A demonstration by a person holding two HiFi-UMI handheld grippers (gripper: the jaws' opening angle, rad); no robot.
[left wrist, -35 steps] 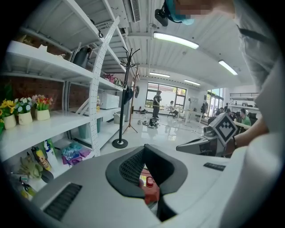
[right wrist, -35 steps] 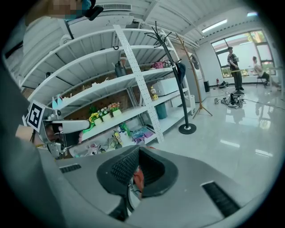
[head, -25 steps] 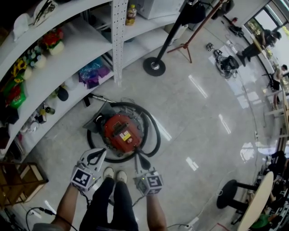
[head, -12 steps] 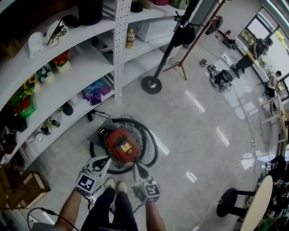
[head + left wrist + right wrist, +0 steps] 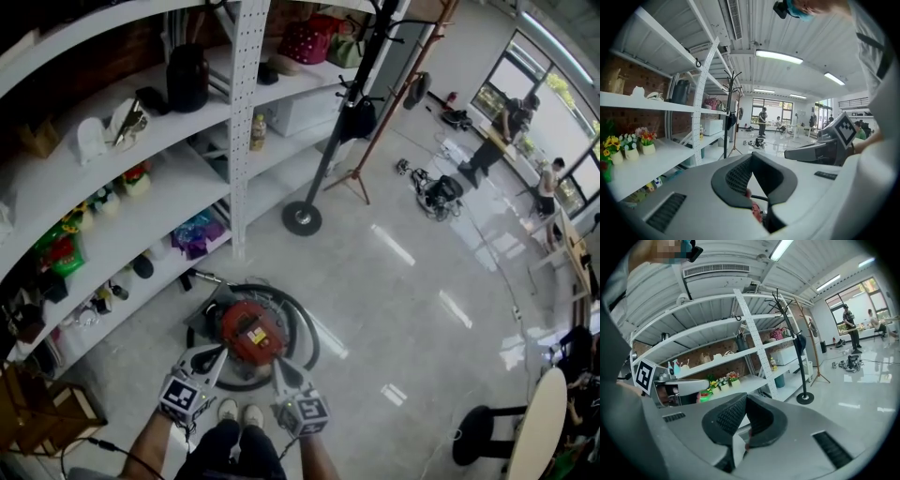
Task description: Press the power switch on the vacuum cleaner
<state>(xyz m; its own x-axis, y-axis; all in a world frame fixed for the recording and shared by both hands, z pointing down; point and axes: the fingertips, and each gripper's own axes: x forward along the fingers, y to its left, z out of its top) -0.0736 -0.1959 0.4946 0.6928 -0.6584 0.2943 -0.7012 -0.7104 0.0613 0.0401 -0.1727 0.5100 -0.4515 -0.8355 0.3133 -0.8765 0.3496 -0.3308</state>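
A round red vacuum cleaner [image 5: 249, 336] sits on the glossy floor with its black hose [image 5: 305, 328] coiled around it. I see it from above in the head view. My left gripper [image 5: 214, 354] hangs over its near-left edge, jaws together and empty. My right gripper [image 5: 279, 368] hovers just above its near-right edge, also shut on nothing. In the left gripper view the left gripper [image 5: 752, 161] has its jaws closed, and a sliver of the red vacuum cleaner [image 5: 756, 213] shows beneath them. The right gripper view shows the right gripper [image 5: 746, 401] closed too. I cannot make out the switch.
White curved shelves [image 5: 141, 187] with flowers, bottles and bags run along the left. A coat stand with a round base [image 5: 302, 218] stands beyond the vacuum. A black stool [image 5: 478, 436] and a round table [image 5: 536, 422] are at lower right, a wooden crate [image 5: 28, 412] at lower left. People stand far off.
The head view has tilted up, so the vacuum and both grippers now sit lower and smaller in it. Both grippers stay shut at the vacuum's near edge.
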